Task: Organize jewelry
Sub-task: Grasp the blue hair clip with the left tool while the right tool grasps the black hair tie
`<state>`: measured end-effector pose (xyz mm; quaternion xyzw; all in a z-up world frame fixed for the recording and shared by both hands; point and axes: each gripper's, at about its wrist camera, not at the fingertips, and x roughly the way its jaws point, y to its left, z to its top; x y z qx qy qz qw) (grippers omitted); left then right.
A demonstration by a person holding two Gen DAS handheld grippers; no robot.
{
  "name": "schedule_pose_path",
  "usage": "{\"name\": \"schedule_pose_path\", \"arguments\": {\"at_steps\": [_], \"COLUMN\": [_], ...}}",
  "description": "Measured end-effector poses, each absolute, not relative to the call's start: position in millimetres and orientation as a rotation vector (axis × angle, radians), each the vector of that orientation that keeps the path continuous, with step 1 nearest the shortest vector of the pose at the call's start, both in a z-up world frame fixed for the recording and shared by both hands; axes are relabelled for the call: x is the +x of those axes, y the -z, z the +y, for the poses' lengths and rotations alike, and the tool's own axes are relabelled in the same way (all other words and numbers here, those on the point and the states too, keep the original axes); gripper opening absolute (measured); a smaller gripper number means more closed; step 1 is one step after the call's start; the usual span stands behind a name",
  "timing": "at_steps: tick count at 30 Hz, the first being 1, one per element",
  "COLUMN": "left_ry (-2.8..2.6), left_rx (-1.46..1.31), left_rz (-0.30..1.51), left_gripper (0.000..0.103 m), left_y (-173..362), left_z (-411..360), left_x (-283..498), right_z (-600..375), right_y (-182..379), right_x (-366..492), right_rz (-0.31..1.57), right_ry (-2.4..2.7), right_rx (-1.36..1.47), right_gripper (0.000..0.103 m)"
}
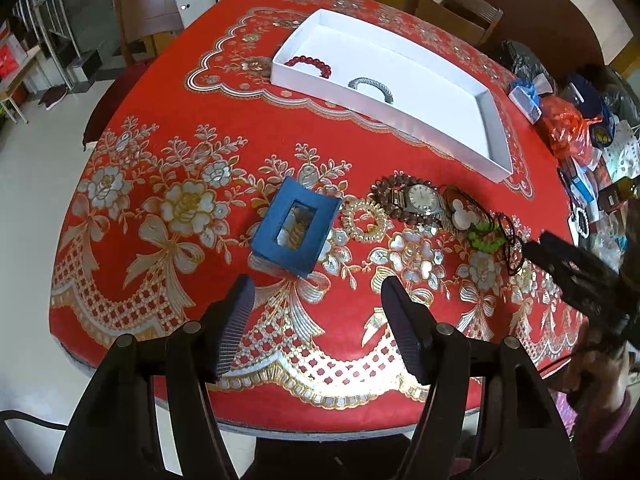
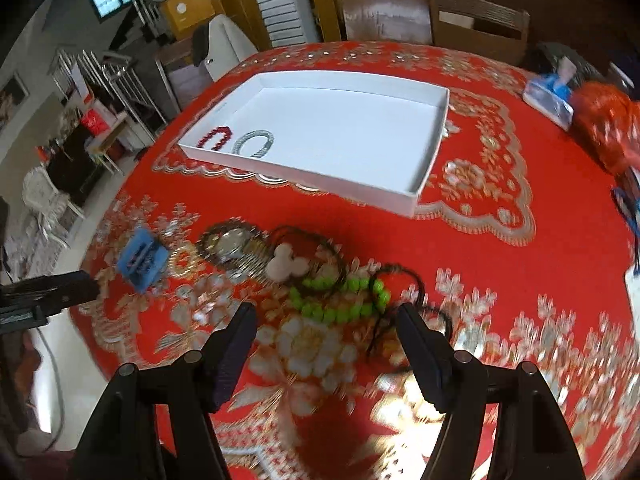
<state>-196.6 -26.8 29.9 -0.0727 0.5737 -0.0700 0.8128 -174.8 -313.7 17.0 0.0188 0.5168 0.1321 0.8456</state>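
A white tray (image 1: pixel 420 118) on the red tablecloth holds a red bead bracelet (image 1: pixel 311 63) and a grey woven bangle (image 1: pixel 372 87); the tray also shows in the right wrist view (image 2: pixel 400 196). In front of it lie a blue box (image 1: pixel 295 227), a gold coil bracelet (image 1: pixel 366 221), a wristwatch (image 1: pixel 421 199) on brown beads, a white mouse-shaped charm (image 1: pixel 463 216), a green bead bracelet (image 2: pixel 340 300) and black cords (image 2: pixel 416 280). My left gripper (image 1: pixel 318 300) is open and empty, short of the blue box. My right gripper (image 2: pixel 326 328) is open and empty, just short of the green bracelet.
Bags and small boxes (image 1: pixel 576 132) crowd the table's right side. Wooden chairs (image 2: pixel 476 20) stand behind the table. The table's near edge (image 1: pixel 320 428) lies under my left gripper. An orange bag (image 2: pixel 604 132) sits at the right.
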Motion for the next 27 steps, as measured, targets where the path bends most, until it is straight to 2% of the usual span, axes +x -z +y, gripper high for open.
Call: {"name": "schedule_pose_path", "arguments": {"at_steps": [1,3,9,23,27], "left_ry": [0.151,0.159,0.165,0.203,0.217], "left_rx": [-0.153,-0.146,-0.122,-0.038,-0.061], "left_rz": [1.226,1.231,1.256,1.329,1.35], "left_gripper": [0.066,0.066,0.071,0.071,0.071], "left_y": [-30,-29,-19,10,17], "left_z": [-27,-27,-26,-31,-27], "left_x": [-195,-192,-180,-146,-140], "right_z": [-313,-311,-296,-287,-282], "right_y": [-14,-10,6,32,36], "right_x": [-168,-156,-128,-100,-97], "right_rz": [1.094,1.111,1.154,1.205,1.201], "right_ry": [-0.288,-0.297,-0.324,-0.325,-0.328], "right_rx": [0.032,0.018,-0.059,-0.075,-0.075], "right_gripper": [0.057,0.05,0.042,0.04,0.013]}}
